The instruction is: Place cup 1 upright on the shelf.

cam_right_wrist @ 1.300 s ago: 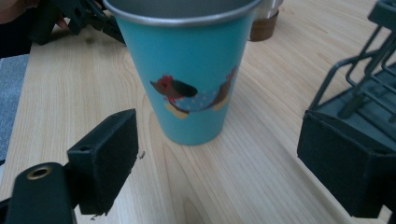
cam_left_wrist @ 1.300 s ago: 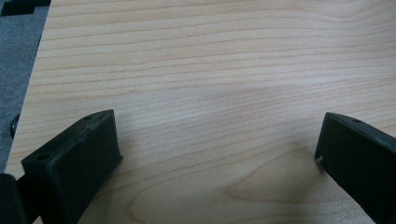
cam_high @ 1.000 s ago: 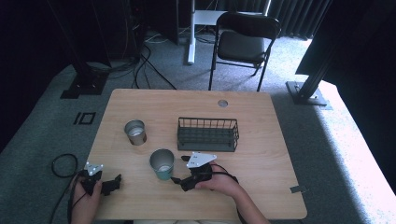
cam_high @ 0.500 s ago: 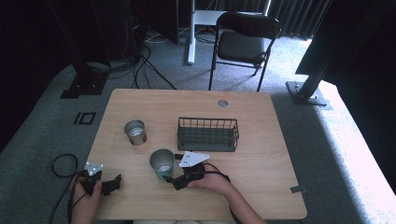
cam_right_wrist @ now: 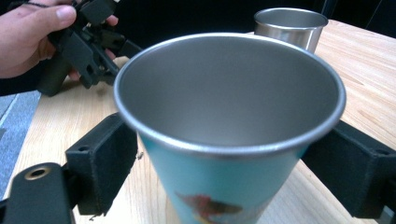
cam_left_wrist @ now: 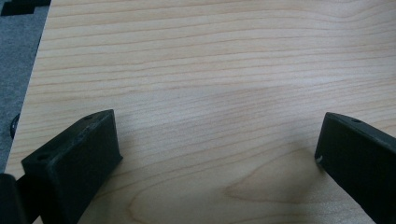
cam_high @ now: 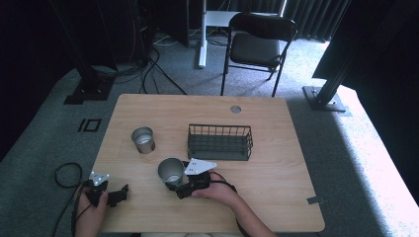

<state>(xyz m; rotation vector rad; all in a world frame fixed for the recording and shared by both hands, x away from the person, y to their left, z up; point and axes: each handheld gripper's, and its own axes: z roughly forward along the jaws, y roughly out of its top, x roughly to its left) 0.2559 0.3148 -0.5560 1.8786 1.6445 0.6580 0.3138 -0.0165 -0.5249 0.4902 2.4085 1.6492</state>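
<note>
A teal cup (cam_right_wrist: 224,196) with a steel inside stands upright on the wooden table (cam_high: 276,197), near its front. My right gripper (cam_high: 180,186) reaches it from the right, and in the right gripper view my right gripper (cam_right_wrist: 219,158) has a jaw pressed against each side of the cup's lower wall. My left gripper (cam_high: 112,195) rests at the table's front left corner, held by a hand. In its own view my left gripper (cam_left_wrist: 219,140) stands open over bare wood. A plain steel cup (cam_high: 143,139) stands behind and left of the teal cup (cam_high: 171,171).
A dark wire basket (cam_high: 220,142) sits mid-table, just behind and right of the teal cup. A round cable hole (cam_high: 235,109) is near the far edge. A folding chair (cam_high: 259,47) stands beyond the table. The left hand and left gripper (cam_right_wrist: 88,42) show past the cup.
My right gripper has slid left along the front of the table until its jaws came around the teal cup. The left gripper and both cups have stayed in place.
</note>
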